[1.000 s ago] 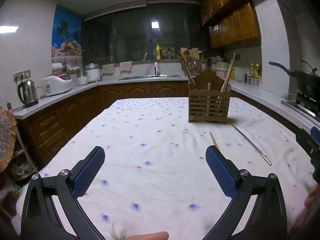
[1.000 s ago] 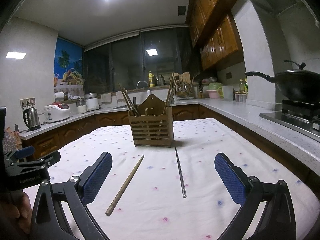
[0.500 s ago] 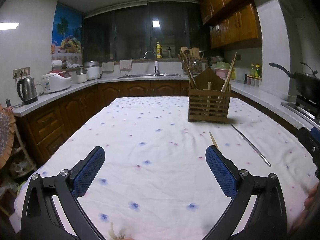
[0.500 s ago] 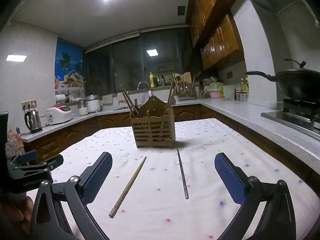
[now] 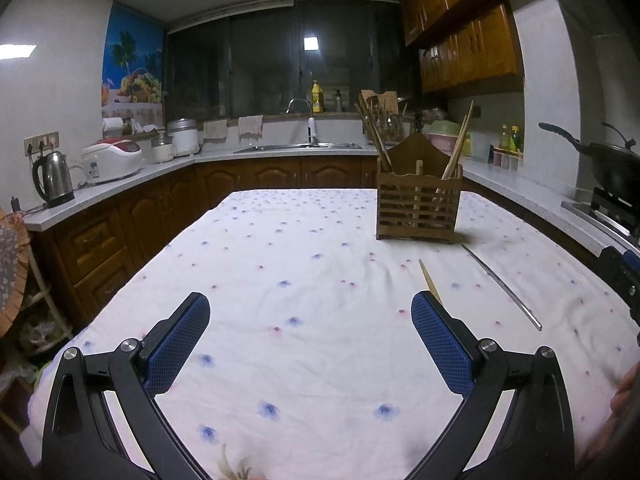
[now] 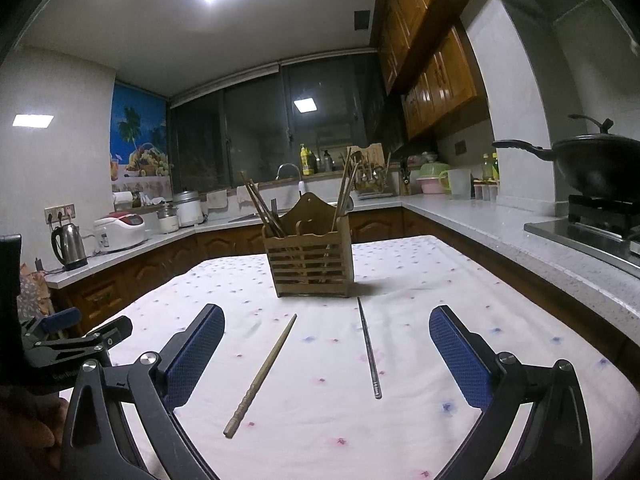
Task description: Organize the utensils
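Several chopsticks already stand in the wooden holder (image 6: 310, 258) at 12 o'clock, while 1 wooden chopstick (image 6: 262, 374) and 1 metal chopstick (image 6: 369, 347) lie loose on the bench (image 6: 420, 360) between the spread, empty fingers of the right hand-held gripper (image 6: 326, 358); the left hand-held gripper (image 5: 310, 344) is likewise spread and empty.

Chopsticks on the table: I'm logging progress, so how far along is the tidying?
Done: several chopsticks already stand in the wooden holder. In hand: nothing; the left gripper and right gripper are both open and empty. Left: the wooden chopstick and the metal chopstick lie loose on the tablecloth before the holder.
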Action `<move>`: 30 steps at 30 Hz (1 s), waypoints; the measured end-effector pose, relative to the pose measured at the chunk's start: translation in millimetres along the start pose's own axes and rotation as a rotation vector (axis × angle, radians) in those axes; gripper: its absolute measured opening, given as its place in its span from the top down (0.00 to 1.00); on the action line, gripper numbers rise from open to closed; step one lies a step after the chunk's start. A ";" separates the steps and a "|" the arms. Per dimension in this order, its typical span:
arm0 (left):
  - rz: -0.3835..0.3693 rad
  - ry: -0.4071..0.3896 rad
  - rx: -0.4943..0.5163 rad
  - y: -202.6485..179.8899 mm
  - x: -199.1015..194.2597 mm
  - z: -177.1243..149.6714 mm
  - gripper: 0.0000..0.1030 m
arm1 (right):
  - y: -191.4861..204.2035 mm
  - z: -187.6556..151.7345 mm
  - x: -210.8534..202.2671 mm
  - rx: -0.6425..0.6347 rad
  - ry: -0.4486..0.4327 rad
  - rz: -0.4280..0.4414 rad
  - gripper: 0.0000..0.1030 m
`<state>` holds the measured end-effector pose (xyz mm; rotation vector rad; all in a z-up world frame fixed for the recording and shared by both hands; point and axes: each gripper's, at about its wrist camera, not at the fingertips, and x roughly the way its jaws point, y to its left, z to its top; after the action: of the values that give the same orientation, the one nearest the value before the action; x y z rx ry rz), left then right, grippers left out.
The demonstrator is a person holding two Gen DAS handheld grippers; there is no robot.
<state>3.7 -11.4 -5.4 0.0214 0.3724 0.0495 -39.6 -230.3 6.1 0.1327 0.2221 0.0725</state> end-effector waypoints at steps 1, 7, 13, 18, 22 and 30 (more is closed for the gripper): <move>-0.002 0.002 0.002 -0.8 0.1 -0.1 0.00 | -0.2 0.0 0.0 0.001 0.000 0.000 0.00; -0.005 -0.001 0.009 -0.5 -1.6 -1.4 0.00 | 0.1 -0.1 -0.1 0.003 0.000 0.000 0.00; -0.010 0.001 0.015 -1.5 -1.5 -1.2 0.00 | 2.0 0.1 -0.3 0.006 0.000 0.001 0.00; -0.012 0.000 0.018 -2.2 -2.8 -0.8 0.00 | 2.3 0.2 -0.8 0.007 0.000 0.001 0.00; -0.014 0.000 0.019 -2.1 -2.9 -0.4 0.00 | 1.7 0.3 -0.7 0.008 0.001 0.001 0.00; -0.015 0.001 0.019 -2.6 -3.4 -0.4 0.00 | 1.8 0.3 -0.8 0.009 0.001 0.000 0.00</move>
<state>0.5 -14.2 -4.6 0.0369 0.3740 0.0310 -40.4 -228.7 6.8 0.1418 0.2237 0.0720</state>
